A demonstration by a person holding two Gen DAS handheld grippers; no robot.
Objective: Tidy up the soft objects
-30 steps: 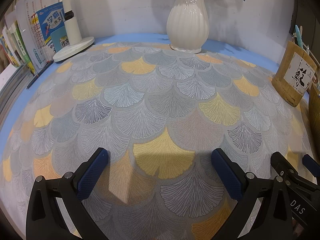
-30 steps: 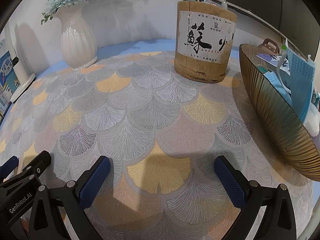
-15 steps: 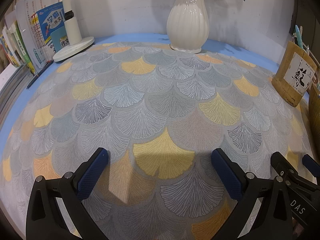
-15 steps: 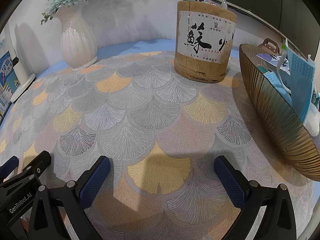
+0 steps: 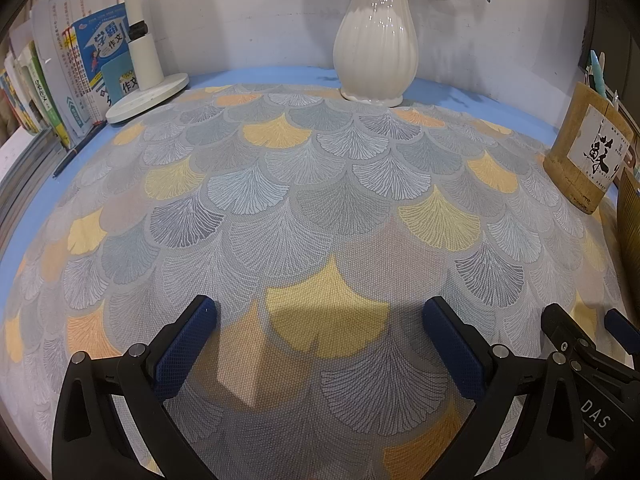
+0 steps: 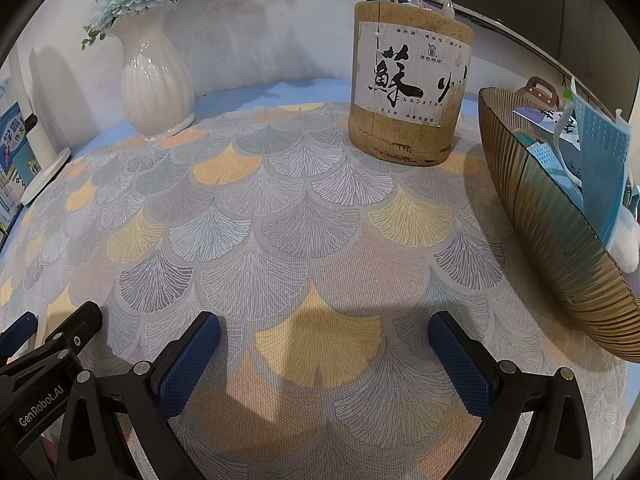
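Counter against a white wall, covered by a fan-patterned cloth (image 5: 304, 208) in grey and yellow. White vase (image 5: 374, 36) at 12 o'clock in the left view; lamp base (image 5: 148, 98) and books (image 5: 76, 80) at 10. Nothing had shifted over the last second: both views matched the earlier ones, cloth bare between the pads. My left claw (image 5: 320, 344) hung low over the cloth, spread wide, holding nothing. My right claw (image 6: 324, 354) was likewise parted and empty. Soft things, blue face masks (image 6: 600, 152) and something white and fluffy (image 6: 626, 240), lay in the ribbed bowl (image 6: 560, 248) at 3 o'clock in the right view, beside the bamboo pen holder (image 6: 408, 92). I judged the stillness a pause; whether the sorting was finished, I could not tell.
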